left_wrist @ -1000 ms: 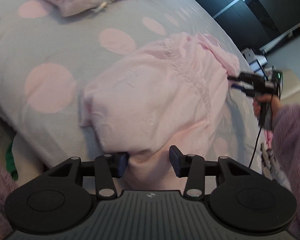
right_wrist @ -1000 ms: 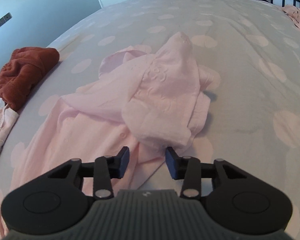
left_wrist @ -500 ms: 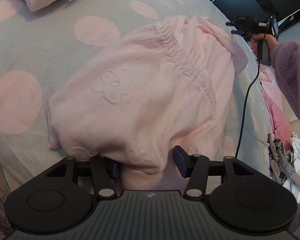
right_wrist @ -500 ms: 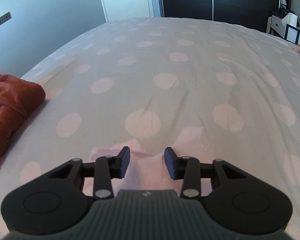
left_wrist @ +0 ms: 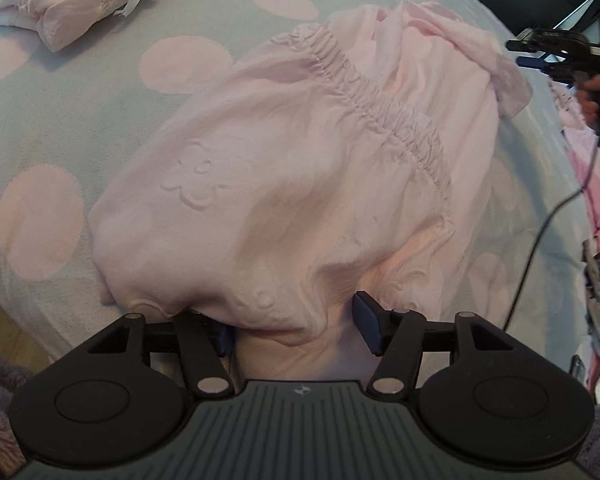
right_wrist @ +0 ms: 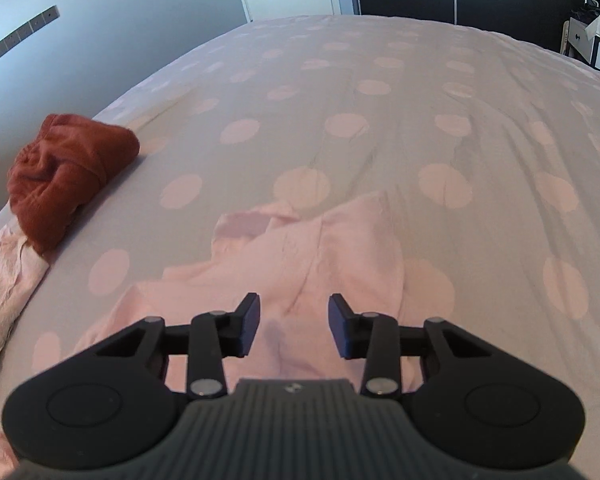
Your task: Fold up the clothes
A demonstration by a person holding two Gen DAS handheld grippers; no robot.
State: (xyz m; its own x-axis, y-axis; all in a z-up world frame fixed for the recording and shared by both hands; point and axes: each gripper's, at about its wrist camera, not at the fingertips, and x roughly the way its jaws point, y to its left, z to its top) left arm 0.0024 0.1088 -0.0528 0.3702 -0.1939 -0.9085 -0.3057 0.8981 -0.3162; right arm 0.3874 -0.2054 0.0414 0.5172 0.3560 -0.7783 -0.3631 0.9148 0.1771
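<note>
Nearest, the left gripper [left_wrist: 294, 326] has its jaws spread wide, gripping nothing, with the hem of a pale pink embossed cotton garment [left_wrist: 300, 176] draped over its left finger. The garment lies crumpled on a grey bedspread with pink polka dots [left_wrist: 80, 92]. The right gripper [right_wrist: 294, 326] hovers over the garment's other end, jaws apart and empty. Farther off lies a rust-red bundled cloth [right_wrist: 66, 170].
</note>
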